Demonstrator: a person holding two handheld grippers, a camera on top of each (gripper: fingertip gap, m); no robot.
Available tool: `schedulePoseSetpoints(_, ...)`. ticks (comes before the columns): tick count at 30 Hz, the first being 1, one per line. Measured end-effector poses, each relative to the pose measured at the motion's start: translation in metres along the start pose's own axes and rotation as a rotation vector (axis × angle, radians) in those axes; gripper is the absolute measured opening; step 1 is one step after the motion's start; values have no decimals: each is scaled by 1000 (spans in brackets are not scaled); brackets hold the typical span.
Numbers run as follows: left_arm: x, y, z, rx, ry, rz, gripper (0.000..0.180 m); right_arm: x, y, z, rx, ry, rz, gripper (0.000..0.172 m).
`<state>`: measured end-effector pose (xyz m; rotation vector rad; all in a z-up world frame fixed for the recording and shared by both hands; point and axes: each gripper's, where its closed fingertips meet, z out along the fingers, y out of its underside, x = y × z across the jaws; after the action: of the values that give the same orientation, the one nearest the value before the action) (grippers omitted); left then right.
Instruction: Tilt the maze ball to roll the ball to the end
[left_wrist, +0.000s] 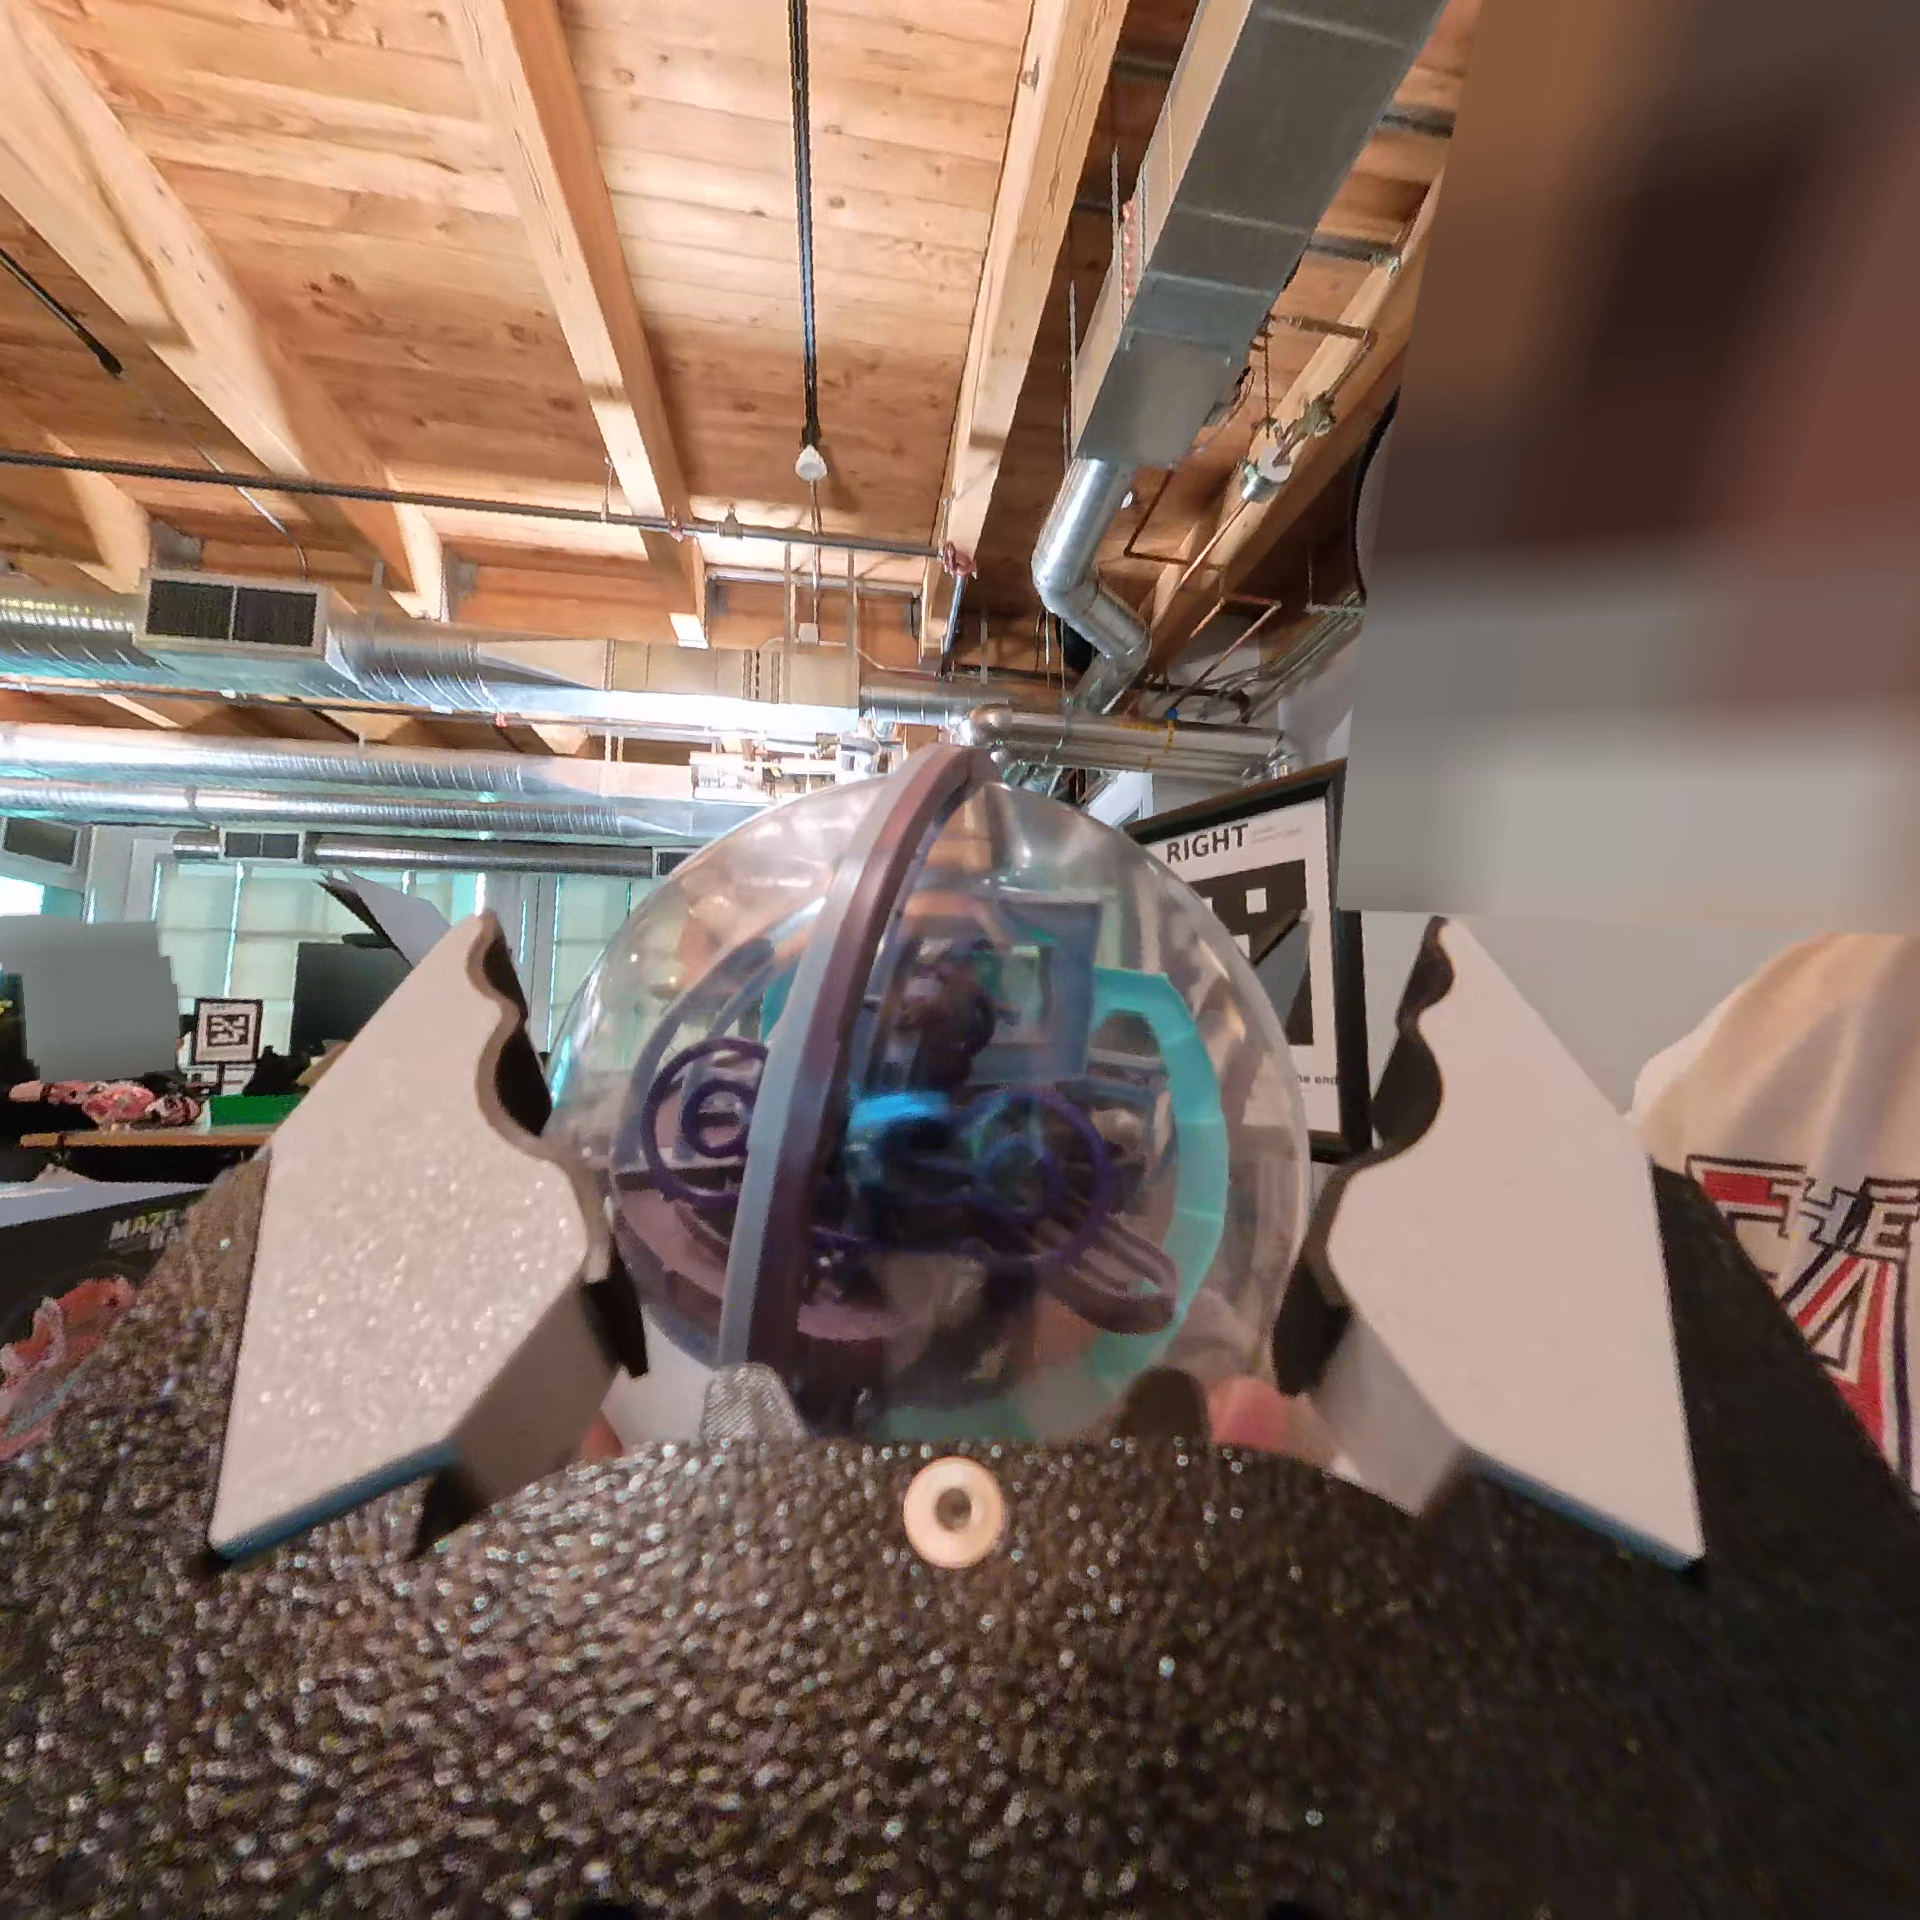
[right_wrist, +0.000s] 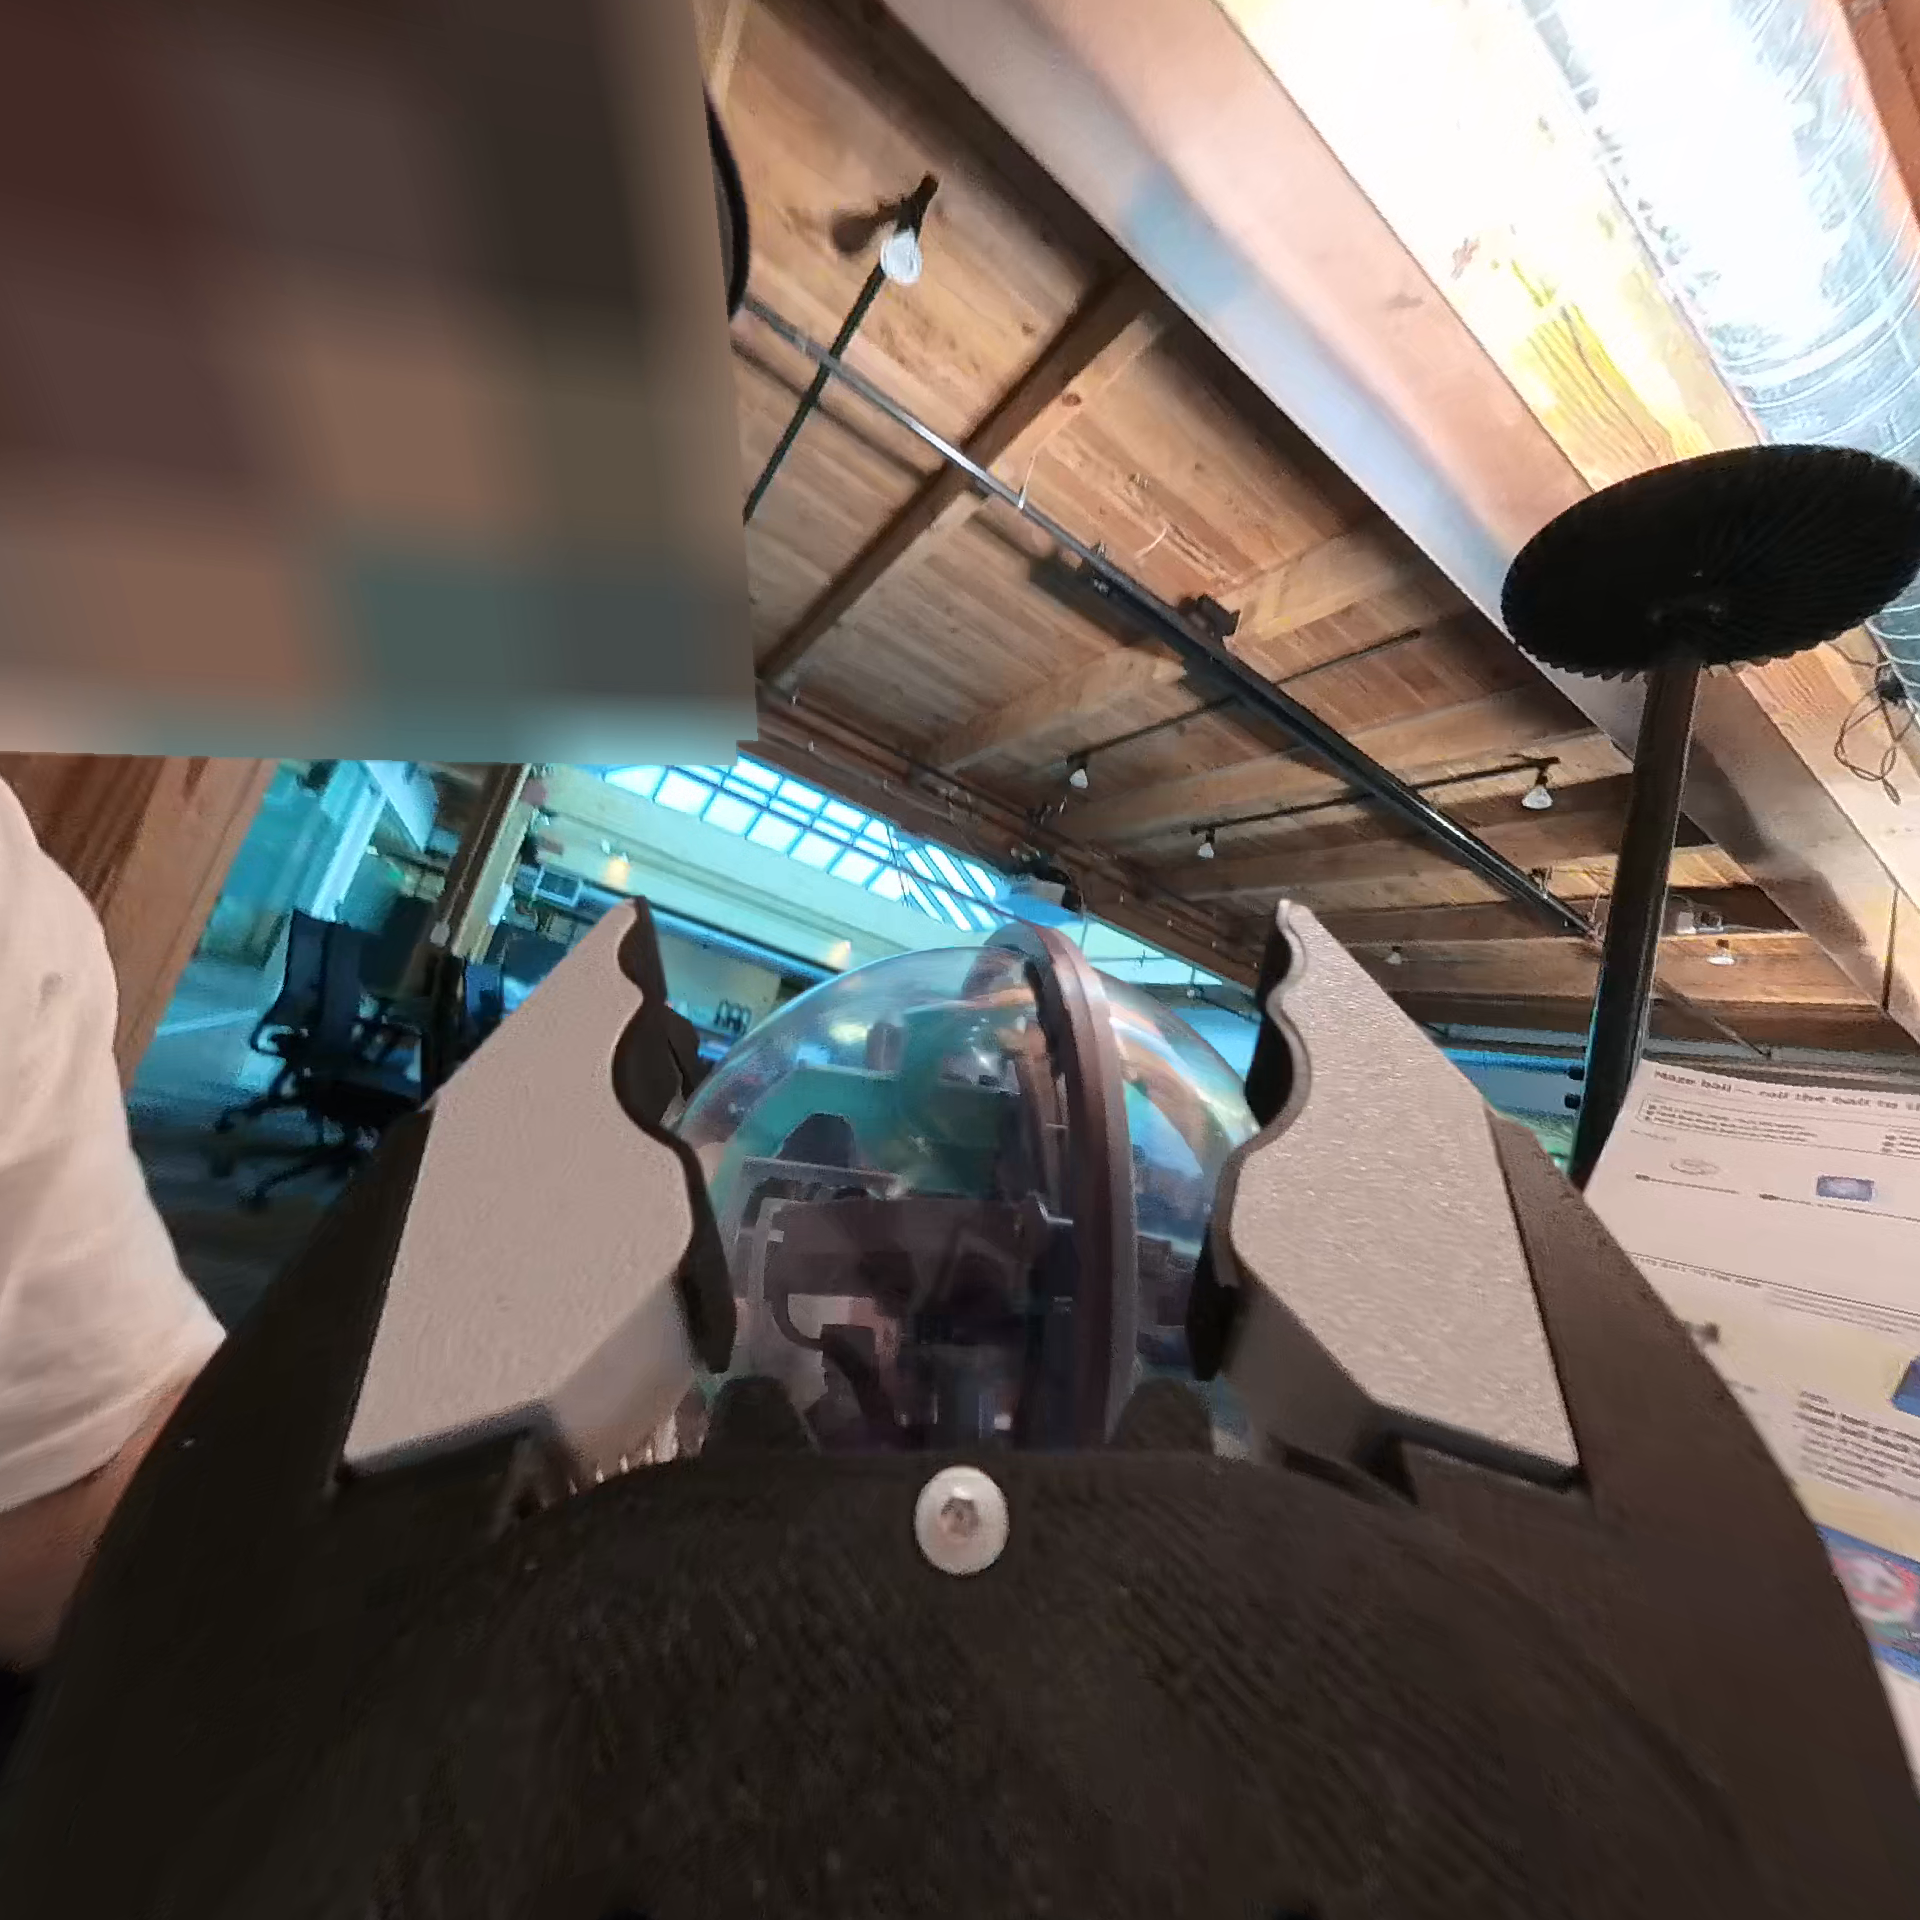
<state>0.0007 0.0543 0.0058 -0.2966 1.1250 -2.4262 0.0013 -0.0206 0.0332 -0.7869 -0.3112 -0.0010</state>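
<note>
The maze ball (left_wrist: 925, 1091) is a clear sphere with a dark band around it and purple and teal tracks inside. In the left wrist view it sits between my left gripper's (left_wrist: 961, 925) grey fingers (left_wrist: 416, 1195), which press on its two sides. In the right wrist view the same ball (right_wrist: 935, 1143) fills the space between my right gripper's (right_wrist: 958, 914) fingers (right_wrist: 540, 1195), whose inner faces touch its shell. The ball is held up in the air, with the ceiling behind it. I cannot make out the small ball inside.
A person in a white shirt (left_wrist: 1787, 1195) stands close on the right, and the shirt shows at the left of the right wrist view (right_wrist: 62, 1143). A marker board (left_wrist: 1247, 935) shows behind the ball. A black stand (right_wrist: 1652, 935) and a printed sheet (right_wrist: 1787, 1247) are at the right.
</note>
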Motion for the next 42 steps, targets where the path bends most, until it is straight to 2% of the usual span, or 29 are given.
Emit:
schedulePoseSetpoints(2, 0, -2, 1, -3, -16, 45, 157, 7, 2, -3, 16, 27, 26, 108)
schedulePoseSetpoints(5, -8, 3, 1, -74, -107, 187, 157, 19, 15, -6, -16, 58, 88, 114)
schedulePoseSetpoints(8, -6, 6, 2, -121, -112, 277, 157, 23, 22, -7, -33, 67, 128, 118)
schedulePoseSetpoints(18, 1, -1, 2, -106, -79, 327, 157, 17, 21, -5, -31, 45, 112, 119)
schedulePoseSetpoints(24, 38, -7, 4, -39, 96, 440, 157, -14, -10, -2, 75, -68, 1, 116)
schedulePoseSetpoints(26, 34, -1, 3, -64, 96, 445, 157, -13, -1, 0, 34, -60, -24, 121)
schedulePoseSetpoints(28, 20, 3, 2, -87, 34, 391, 157, -4, 12, 0, -25, -15, -25, 127)
schedulePoseSetpoints(30, 15, 3, 3, -93, 10, 373, 157, -5, 11, 1, -25, -14, -39, 126)
schedulePoseSetpoints(33, 32, -2, 3, -68, 84, 419, 157, -19, -1, 4, -1, -63, -81, 124)
schedulePoseSetpoints(35, 33, -2, 4, -71, 83, 432, 157, -19, 1, 5, -15, -61, -92, 126)
schedulePoseSetpoints(39, 26, 3, 5, -109, 47, 471, 157, -2, 16, 0, -36, -19, 15, 133)
schedulePoseSetpoints(42, 33, 8, 7, -170, 67, 587, 157, 0, 24, -2, -60, -33, 49, 137)
